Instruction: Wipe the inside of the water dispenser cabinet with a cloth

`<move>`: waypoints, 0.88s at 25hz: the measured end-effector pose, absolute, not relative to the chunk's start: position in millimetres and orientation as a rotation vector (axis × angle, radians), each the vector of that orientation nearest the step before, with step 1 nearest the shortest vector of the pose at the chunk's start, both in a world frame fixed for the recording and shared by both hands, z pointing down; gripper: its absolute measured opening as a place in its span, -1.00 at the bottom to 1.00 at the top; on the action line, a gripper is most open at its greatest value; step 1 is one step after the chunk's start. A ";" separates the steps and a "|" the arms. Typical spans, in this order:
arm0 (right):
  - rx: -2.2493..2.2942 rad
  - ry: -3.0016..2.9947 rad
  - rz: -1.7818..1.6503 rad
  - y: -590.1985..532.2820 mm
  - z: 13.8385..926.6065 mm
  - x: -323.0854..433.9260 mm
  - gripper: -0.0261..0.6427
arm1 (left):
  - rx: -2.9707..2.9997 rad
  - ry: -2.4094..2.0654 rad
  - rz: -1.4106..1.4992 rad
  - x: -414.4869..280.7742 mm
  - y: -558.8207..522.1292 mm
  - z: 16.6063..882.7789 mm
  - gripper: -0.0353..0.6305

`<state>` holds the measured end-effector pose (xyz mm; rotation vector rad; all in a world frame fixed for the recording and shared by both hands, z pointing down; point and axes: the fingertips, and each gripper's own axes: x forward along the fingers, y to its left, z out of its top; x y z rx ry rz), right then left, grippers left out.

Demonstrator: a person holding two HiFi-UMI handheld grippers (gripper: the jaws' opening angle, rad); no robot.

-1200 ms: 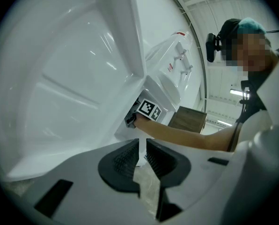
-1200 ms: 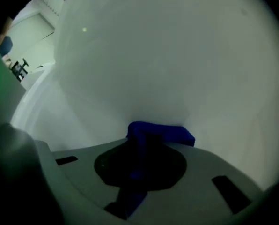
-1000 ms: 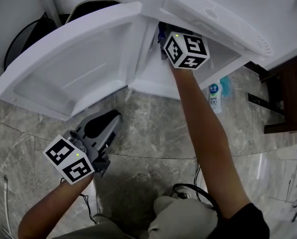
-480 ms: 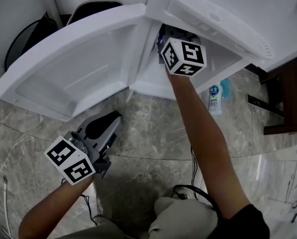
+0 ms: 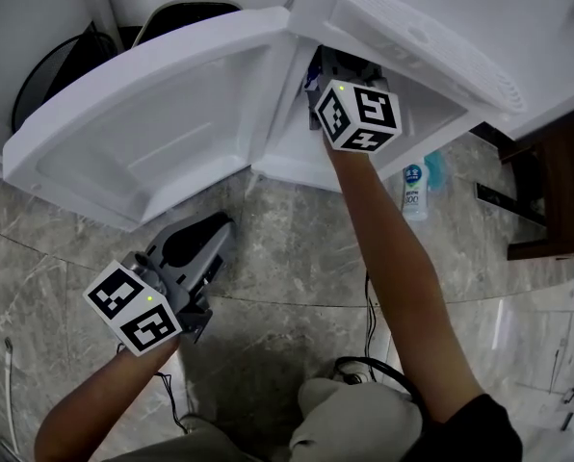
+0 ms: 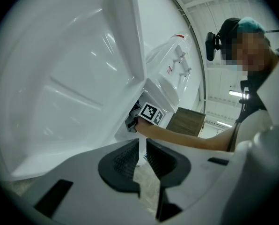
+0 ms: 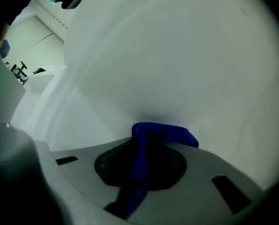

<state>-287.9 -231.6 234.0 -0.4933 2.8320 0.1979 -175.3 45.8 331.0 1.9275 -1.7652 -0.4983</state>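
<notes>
Right gripper view shows the dark blue cloth (image 7: 165, 132) pinched between the two pads of the right claw (image 7: 140, 149), which is closed on it. A folded end sticks out past the tips and bends to the right. That spare fold seems deliberate, so that fabric rather than the hard tips meets the surface. Just ahead of it is the smooth white inner wall of the water dispenser cabinet (image 7: 177, 55). A soft shadow above the fold suggests the cloth is at or very near the wall, though contact cannot be confirmed. From the head view, this claw is pushed deep into the cabinet opening, with only its marker cube and the person's bare right forearm (image 5: 393, 258) showing outside. The white moulded cabinet door (image 5: 143, 133) stands swung wide to the left, probably to give the arm room to reach in. The left claw (image 6: 143, 146) hangs low in front of the door, apart from it. Its pads are drawn almost together with only a thin slit between them, and it holds nothing, so it looks idle and kept clear of the wiping. A small white bottle with a blue label (image 5: 415, 191) stands on the grey marbled floor (image 5: 297, 258) beside the cabinet.
</notes>
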 end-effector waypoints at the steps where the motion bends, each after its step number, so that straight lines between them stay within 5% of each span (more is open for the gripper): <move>1: -0.481 2.846 0.199 -228.7 241.0 -284.3 -0.82 | 1.927 -1.765 -0.499 -175.3 46.5 331.3 -0.72; 22: -0.383 3.500 0.158 -195.4 436.9 -261.2 -0.82 | 1.862 -1.750 -0.529 -176.2 49.5 347.4 -0.72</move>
